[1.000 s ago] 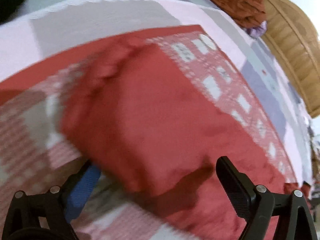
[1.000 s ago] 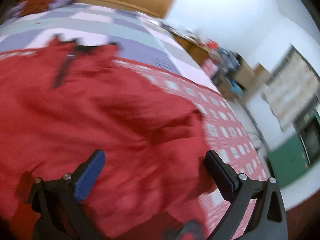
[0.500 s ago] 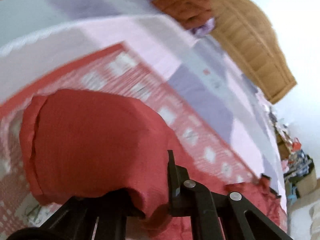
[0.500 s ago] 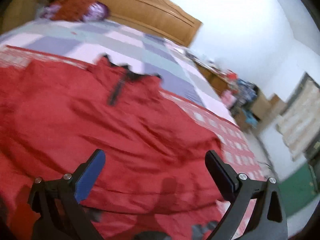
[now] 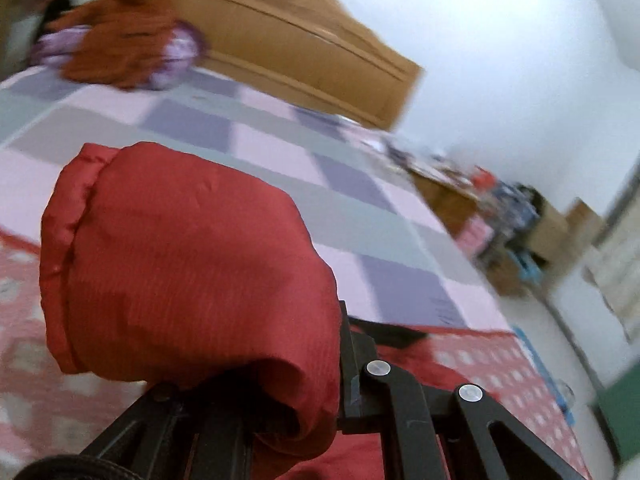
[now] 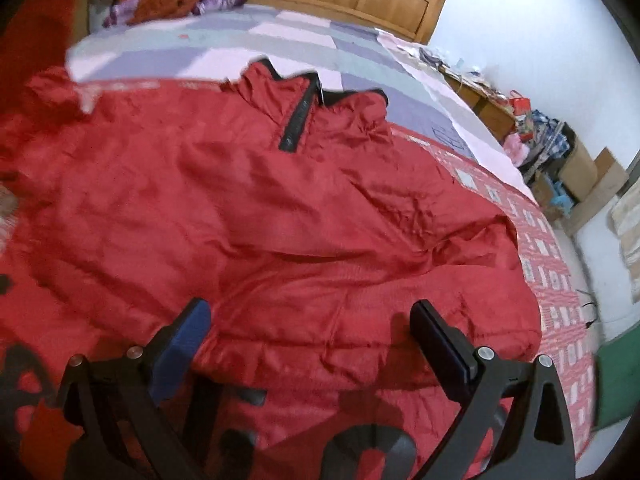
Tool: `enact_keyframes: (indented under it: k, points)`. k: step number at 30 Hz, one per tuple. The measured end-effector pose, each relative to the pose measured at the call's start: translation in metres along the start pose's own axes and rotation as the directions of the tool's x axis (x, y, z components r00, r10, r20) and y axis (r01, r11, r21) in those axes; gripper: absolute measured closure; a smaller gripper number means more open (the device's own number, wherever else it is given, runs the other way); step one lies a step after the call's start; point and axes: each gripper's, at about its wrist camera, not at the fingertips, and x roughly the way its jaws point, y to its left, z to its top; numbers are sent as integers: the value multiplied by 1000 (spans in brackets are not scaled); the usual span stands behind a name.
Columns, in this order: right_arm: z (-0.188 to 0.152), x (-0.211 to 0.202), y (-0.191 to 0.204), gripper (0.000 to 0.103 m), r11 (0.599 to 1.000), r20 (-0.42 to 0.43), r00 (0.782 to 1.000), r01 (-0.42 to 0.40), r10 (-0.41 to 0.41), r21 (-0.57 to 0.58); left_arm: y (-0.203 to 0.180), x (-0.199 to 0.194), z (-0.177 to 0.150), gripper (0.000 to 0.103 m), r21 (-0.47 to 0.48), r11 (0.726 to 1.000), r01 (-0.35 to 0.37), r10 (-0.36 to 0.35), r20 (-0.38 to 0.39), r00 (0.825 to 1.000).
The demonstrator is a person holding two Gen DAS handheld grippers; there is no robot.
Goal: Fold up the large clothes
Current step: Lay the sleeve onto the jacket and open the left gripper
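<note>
Barely started imo: the red jacket (image 6: 280,216) lies spread across the bed (image 6: 304,46), nothing folded. Left tool (image 5: 320,380) has clamped a sleeve cuff (image 5: 176,264) and lifted it; right tool (image 6: 308,344) hovers wide open, empty.

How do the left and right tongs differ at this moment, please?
The left tongs are shut on the red jacket, its sleeve end lifted above the bed; the right tongs are open and empty. The left carry cloth, the right hover over the spread body. Both are black.
</note>
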Motion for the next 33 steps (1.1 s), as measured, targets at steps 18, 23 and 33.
enact_keyframes:
  k: [18,23,33]
  points:
    - [-104,-92,-94,2,988,14,992,-125,124,91,-197,175,-126,96,113,994,-8,32,-209,977]
    - [-125,-98,-120,2,987,-10,993,-118,120,111,-220,245,-195,65,183,982,-55,126,-407,905]
    - [-147,-109,-156,2,983,-15,998,-58,62,174,-258,153,-190,36,261,962,84,-17,-250,968]
